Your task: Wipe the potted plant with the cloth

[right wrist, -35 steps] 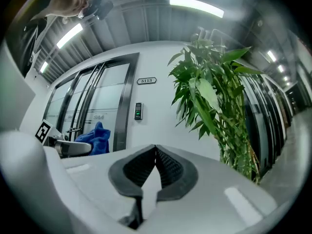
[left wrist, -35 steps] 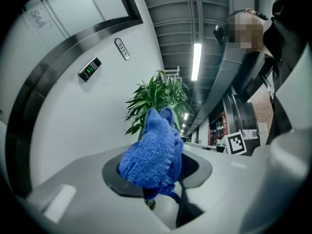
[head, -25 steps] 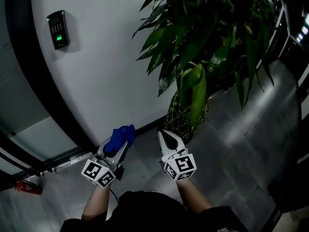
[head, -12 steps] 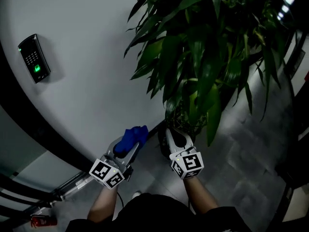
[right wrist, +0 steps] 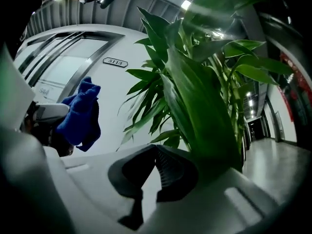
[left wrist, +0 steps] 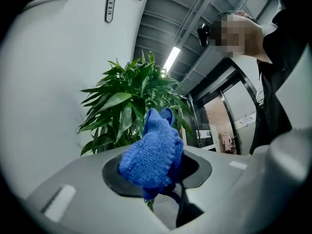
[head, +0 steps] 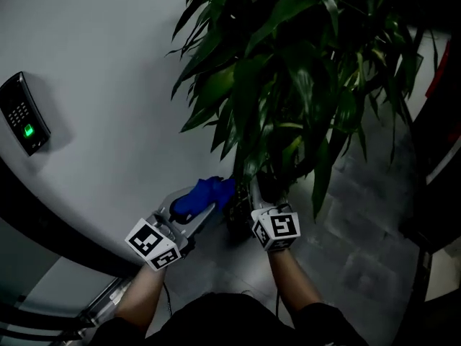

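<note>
While the left gripper (head: 205,206) is clamped on the blue cloth (head: 194,199) | right gripper (head: 253,193) jaws together, empty | potted plant (head: 288,78) just ahead, leaves overhanging both | I'd wipe each leaf gently base-to-tip

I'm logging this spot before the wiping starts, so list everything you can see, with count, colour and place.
curved white wall: one, white, left half of the head view
grey tiled floor: one, grey, lower right
green leafy potted plant: one, green, upper right, close to the wall
black access keypad: one, black with a green light, on the wall at far left
small number plate: one, pale with a dark rim, on the wall
blue knitted cloth: one, blue, clamped in the left gripper, near the plant's lower leaves
left gripper: one, grey with a black-and-white marker cube, bottom centre-left
right gripper: one, grey, jaws together on nothing, by the plant's base
forearms: two, bottom centre
</note>
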`<state>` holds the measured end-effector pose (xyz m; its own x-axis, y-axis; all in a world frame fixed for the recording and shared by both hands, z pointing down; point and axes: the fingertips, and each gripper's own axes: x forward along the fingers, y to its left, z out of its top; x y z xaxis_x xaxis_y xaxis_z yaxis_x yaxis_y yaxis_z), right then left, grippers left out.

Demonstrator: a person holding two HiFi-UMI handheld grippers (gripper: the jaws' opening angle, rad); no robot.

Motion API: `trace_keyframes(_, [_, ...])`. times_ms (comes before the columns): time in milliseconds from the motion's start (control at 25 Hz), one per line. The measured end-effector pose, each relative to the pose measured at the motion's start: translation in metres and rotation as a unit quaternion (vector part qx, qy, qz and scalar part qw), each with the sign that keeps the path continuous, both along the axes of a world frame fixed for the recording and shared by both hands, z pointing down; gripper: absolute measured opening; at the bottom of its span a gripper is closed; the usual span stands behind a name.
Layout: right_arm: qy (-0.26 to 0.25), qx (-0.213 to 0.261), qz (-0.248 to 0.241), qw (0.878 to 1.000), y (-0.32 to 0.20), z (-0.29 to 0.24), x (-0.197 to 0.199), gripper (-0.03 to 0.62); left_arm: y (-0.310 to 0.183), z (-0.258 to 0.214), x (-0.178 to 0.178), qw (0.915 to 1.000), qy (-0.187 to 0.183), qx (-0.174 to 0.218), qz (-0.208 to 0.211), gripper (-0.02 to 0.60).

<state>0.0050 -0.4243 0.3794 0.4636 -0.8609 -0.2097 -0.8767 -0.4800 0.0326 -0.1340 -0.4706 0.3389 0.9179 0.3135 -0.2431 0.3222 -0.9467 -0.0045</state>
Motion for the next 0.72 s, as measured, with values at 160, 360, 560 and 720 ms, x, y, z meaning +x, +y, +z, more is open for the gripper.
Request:
trace_keyframes(160, [0.011,0.011,-0.013,1.000,-0.006,-0.015,0.009,0.003,0.002,-0.033,0.013,0.9994,0.016,0.026,0.017,0.155])
trace_keyframes(360, [0.023,0.037,-0.039,0.998,-0.015,-0.034,0.013,0.003,0.019,-0.100,0.022,0.9953,0.053,0.077,0.025,0.155])
trace_keyframes(560, [0.039,0.080,-0.071,0.993,-0.019,-0.062,0.008,0.003,0.040,-0.154,0.037,0.9879,0.078,0.128,0.039,0.155])
trace_keyframes(720, [0.048,0.109,-0.100,0.988,-0.018,-0.078,0.000,0.003,0.028,-0.167,0.071,0.9859,0.068,0.153,0.004,0.155])
